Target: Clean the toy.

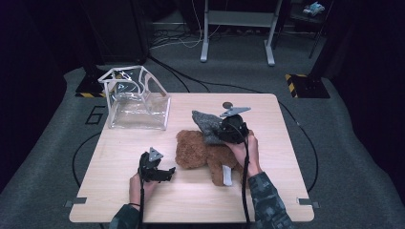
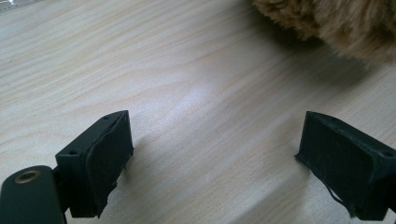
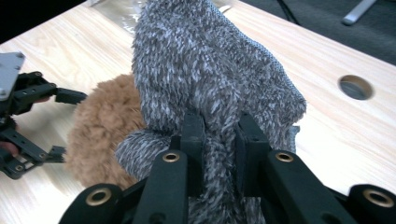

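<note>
Right gripper (image 1: 228, 128) sits above the middle of the desk (image 1: 119, 157), a little toward the far edge. Its jaws pinch a fold of a grey fuzzy sock (image 3: 210, 79); in the right gripper view the pile bulges out between and above the two black pads. The sock is lifted off the wood and hangs over the brown plush bear (image 1: 200, 152).

The bear lies on its side near the desk's centre, a white tag (image 1: 227, 175) at its near end. Whether the sock touches the bear cannot be told from the high view.

Left gripper (image 1: 160, 172) is low over the desk toward the near edge, left of the bear and just beside it. Jaws spread wide, nothing between them; bare wood grain shows in the gap in the left gripper view, with the bear's fur (image 2: 336, 23) at the top right corner of that view. It also shows in the right gripper view (image 3: 51, 126), jaws apart.

A clear plastic bag with white trim (image 1: 136, 102) stands open at the far left corner of the desk, well apart from both grippers. A round hole (image 1: 228, 105) lies in the desk near the far edge.
</note>
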